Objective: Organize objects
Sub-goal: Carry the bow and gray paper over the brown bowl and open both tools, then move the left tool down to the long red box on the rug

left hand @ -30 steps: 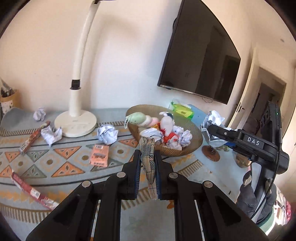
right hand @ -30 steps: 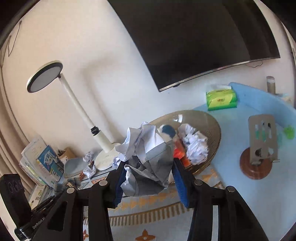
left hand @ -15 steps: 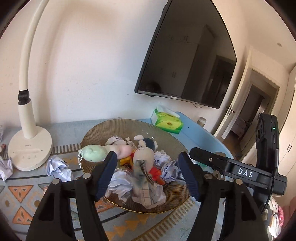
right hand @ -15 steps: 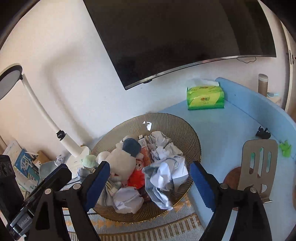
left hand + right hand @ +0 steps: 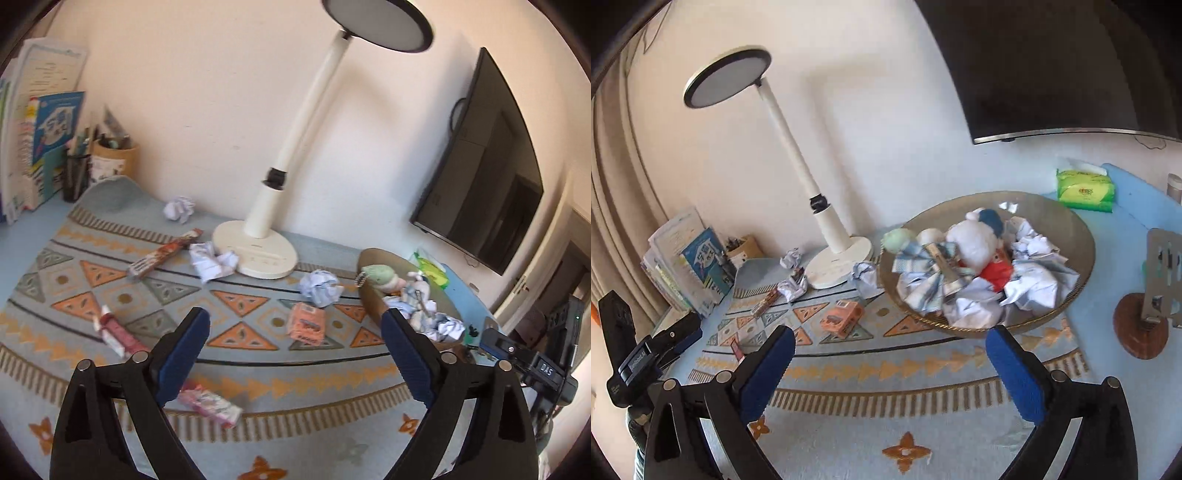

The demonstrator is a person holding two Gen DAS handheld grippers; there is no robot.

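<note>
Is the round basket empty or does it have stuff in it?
Not empty: the basket holds crumpled paper, plush toys and a checked cloth.

Patterned mat [image 5: 240, 306] bears basket [image 5: 1082, 236], lamp [image 5: 258, 254], wrappers.

Read "DAS" in white letters on the black right gripper [image 5: 546, 369], seen from the left wrist. Found print on the blue booklet [image 5: 51, 125] and orange packet [image 5: 307, 322] too blurred to read.

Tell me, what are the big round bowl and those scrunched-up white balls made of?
The bowl looks like brownish see-through glass or plastic: it is shiny and ribbed. The white balls look like crumpled paper: matte, with sharp creases and faint blue lines.
</note>
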